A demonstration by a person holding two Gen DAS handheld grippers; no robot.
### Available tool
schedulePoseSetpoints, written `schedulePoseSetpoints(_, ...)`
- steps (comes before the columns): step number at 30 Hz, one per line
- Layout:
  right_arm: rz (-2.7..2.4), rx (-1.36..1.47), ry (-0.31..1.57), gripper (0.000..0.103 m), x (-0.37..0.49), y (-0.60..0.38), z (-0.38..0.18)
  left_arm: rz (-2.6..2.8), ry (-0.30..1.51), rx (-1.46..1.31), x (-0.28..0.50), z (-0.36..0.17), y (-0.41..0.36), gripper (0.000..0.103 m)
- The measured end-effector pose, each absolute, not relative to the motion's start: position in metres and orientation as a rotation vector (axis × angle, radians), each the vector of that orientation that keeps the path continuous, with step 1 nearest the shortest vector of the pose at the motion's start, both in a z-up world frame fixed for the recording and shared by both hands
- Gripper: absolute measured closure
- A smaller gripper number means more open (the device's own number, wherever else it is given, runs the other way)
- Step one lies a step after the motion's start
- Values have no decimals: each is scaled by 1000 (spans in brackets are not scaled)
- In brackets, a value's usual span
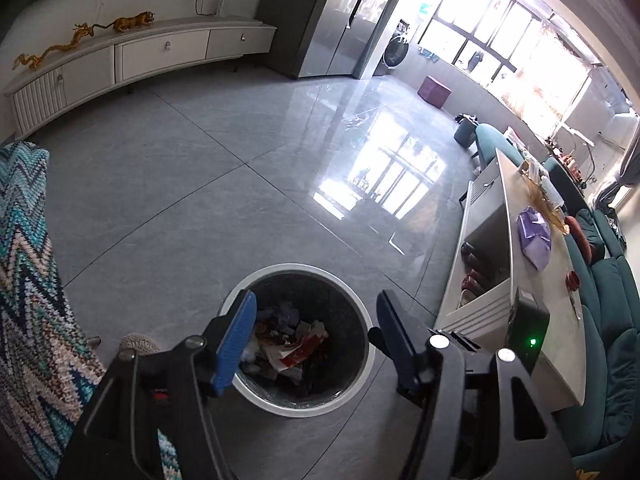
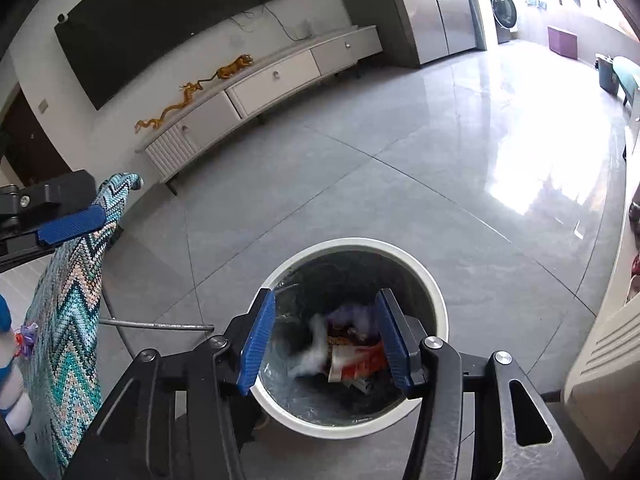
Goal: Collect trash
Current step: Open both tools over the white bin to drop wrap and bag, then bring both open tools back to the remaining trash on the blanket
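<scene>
No readable text from my side. The red-white wrapper (image 2: pixel 352 360) in the trash bin (image 2: pixel 434 292) carries print, too blurred to read.

My left gripper (image 1: pixel 316 330): black angular frame, ribbed blue pads (image 1: pixel 236 344), round silver screws, a red spot low on its left arm. My right gripper (image 2: pixel 326 334): same black frame, blue pads, silver screws.
</scene>
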State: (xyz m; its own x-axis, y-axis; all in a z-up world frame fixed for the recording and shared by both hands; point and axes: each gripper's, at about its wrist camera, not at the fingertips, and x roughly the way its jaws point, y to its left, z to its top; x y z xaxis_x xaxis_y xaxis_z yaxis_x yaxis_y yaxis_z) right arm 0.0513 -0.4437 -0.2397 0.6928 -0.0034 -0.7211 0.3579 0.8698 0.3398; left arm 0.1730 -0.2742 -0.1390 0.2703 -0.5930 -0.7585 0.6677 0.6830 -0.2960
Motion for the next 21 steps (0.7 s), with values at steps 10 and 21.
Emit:
schedulePoseSetpoints(10,-203,467,698,45,33,-414,-193,-774,840,116,136,-88,-224,42)
schedulePoseSetpoints(21,-140,390,551,42,2,-358,-108,-678,664,95,83,-25,-134,36)
